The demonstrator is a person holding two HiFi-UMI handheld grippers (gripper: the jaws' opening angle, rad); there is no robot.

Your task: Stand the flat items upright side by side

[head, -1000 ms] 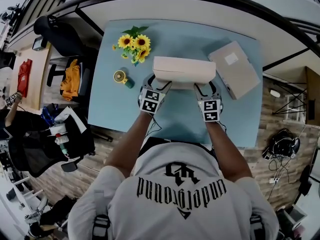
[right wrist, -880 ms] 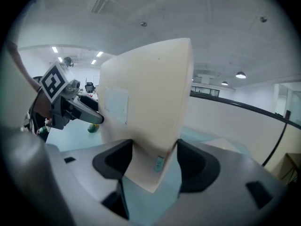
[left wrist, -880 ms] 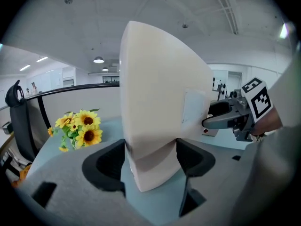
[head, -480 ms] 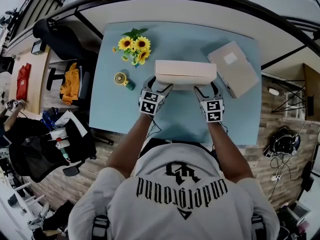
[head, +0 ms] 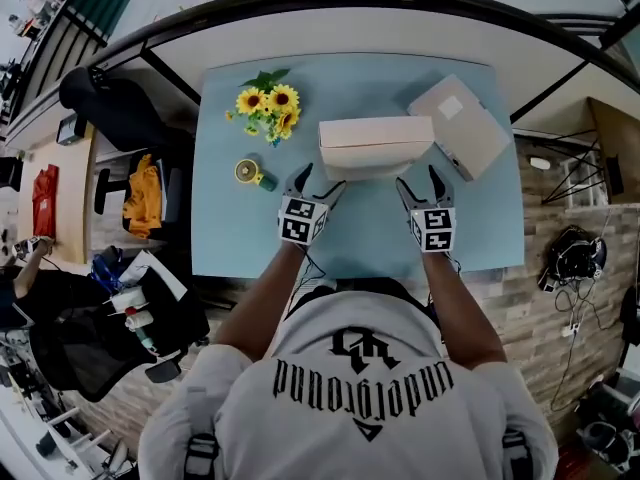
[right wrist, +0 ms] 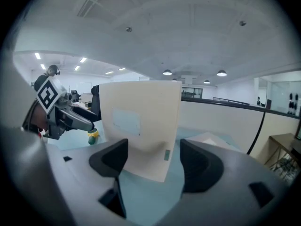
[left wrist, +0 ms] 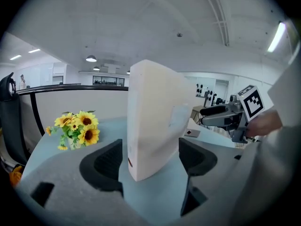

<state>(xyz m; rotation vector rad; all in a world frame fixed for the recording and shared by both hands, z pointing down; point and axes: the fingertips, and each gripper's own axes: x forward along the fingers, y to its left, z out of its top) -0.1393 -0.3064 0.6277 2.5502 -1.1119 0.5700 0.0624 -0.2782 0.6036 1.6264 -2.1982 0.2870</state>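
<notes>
The beige box (head: 376, 146) is standing upright on 1 long edge in the middle of the pale blue tabletop (head: 230, 218), its long axis running left to right across the head view. A 2nd box (head: 458, 125) is lying flat at upper right, with sunflowers (head: 268, 106) at upper left. A black railing (left wrist: 70, 85) is bordering the bright office. The left tool (head: 318, 180) and right tool (head: 419, 180) are gaping open, 1 at each end of the upright box, pads not pressing it.
</notes>
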